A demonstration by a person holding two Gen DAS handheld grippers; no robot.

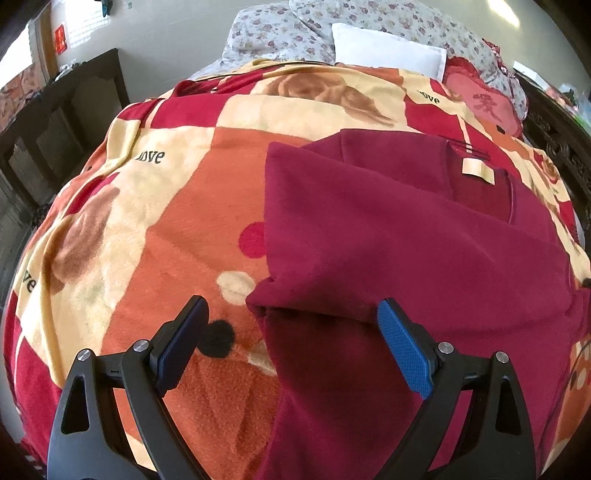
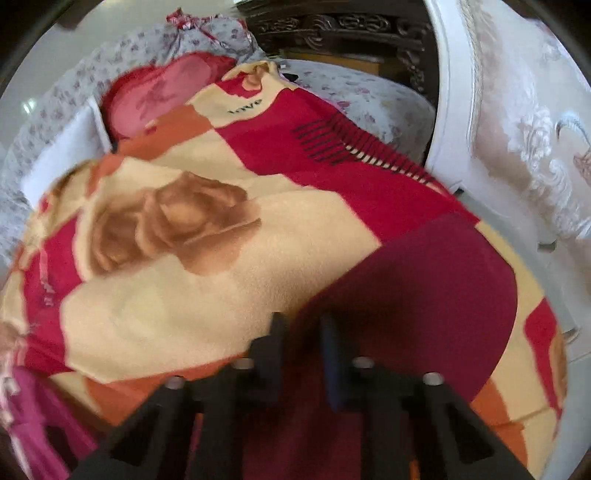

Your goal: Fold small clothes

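While the dark maroon fleece garment lies spread on the red, orange and cream rose-patterned blanket, the left gripper gapes wide, holding nothing, above its near folded edge; the blurred right gripper is pinched shut on another edge of the garment.

I see a matt maroon knit garment with a paper-like tag on a fuzzy fleece blanket; my left gripper has textured blue rubbery pads, black matt plastic arms, shiny metal pins; dark carved wood behind
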